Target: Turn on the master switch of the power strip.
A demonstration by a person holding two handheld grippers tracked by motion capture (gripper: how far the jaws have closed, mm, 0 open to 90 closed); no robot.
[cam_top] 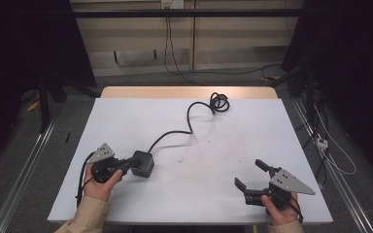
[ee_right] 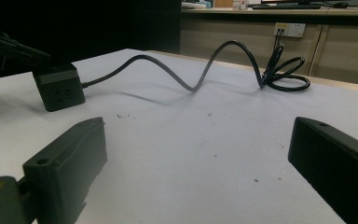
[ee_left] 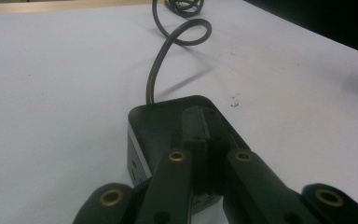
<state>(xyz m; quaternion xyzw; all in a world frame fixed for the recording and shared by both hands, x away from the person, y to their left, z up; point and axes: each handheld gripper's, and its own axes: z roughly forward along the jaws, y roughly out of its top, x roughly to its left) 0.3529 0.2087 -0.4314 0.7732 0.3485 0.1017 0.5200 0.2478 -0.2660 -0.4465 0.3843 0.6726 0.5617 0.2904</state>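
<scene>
a black cube-shaped power adapter [cam_top: 142, 163] sits on the white bench [cam_top: 126, 121], and everything here is placed from it. its black cable [cam_top: 190, 119] leaves its far side, snakes away across the bench and ends in a loose coil [cam_top: 219, 102] near the far edge. the left gripper [cam_top: 126, 166] reaches it from the near-left, jaws pressed together with no gap and lying over the adapter's top in the left gripper view; whether they pinch it cannot be told. well off to the adapter's right, near the bench's front edge, the right gripper [cam_top: 252, 174] has its jaws spread wide, holding nothing.
</scene>
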